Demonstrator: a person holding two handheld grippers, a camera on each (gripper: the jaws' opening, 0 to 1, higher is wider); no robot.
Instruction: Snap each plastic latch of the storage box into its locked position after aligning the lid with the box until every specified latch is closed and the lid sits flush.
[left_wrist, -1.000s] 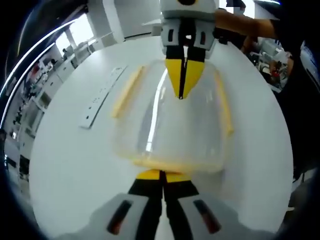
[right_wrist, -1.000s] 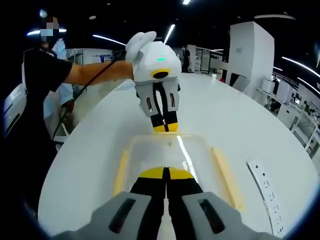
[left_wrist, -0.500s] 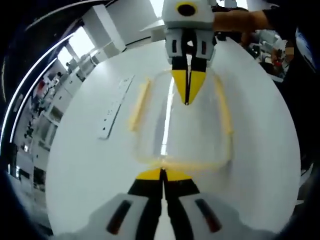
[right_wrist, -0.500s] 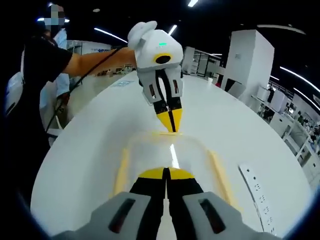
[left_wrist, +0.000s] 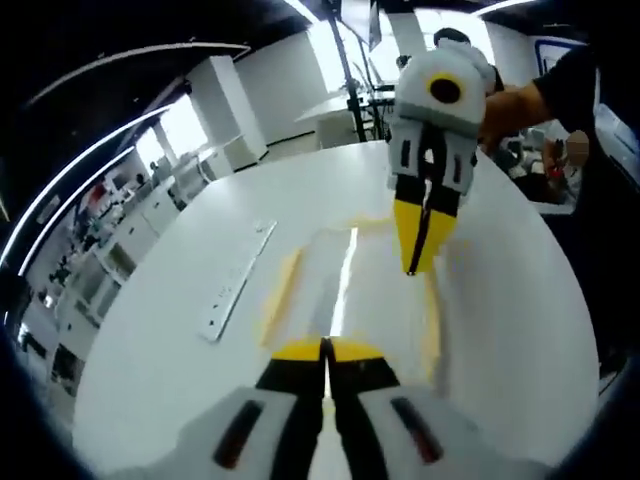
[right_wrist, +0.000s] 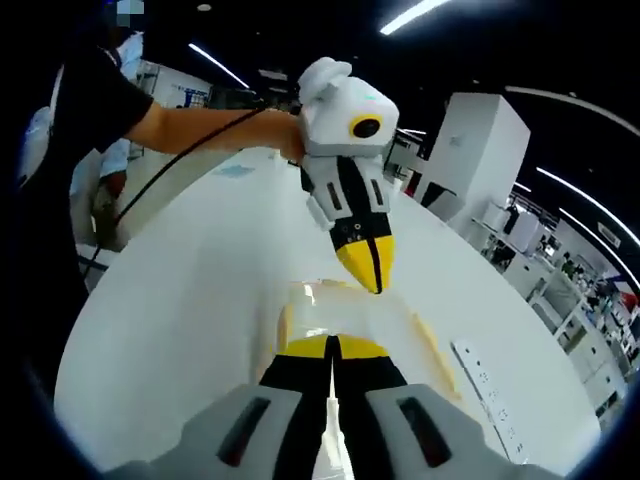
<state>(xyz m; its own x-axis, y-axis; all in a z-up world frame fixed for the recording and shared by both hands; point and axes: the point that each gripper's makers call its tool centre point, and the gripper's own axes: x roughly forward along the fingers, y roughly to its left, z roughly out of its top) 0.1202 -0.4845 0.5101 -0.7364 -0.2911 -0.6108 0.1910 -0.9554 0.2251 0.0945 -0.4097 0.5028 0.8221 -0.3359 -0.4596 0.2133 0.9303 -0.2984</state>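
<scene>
Left gripper view: you look along your left gripper (left_wrist: 325, 352), down across the white table (left_wrist: 170, 340), close above the storage box (left_wrist: 345, 290).
Right gripper view: you look along your right gripper (right_wrist: 333, 350) from the box's opposite end, equally near, facing your own body.
Facing: the two cameras point at each other.
Shared: the storage box (right_wrist: 345, 320), the table (right_wrist: 190, 290), the power strip (left_wrist: 235, 282) (right_wrist: 488, 392), and each other's gripper.
</scene>
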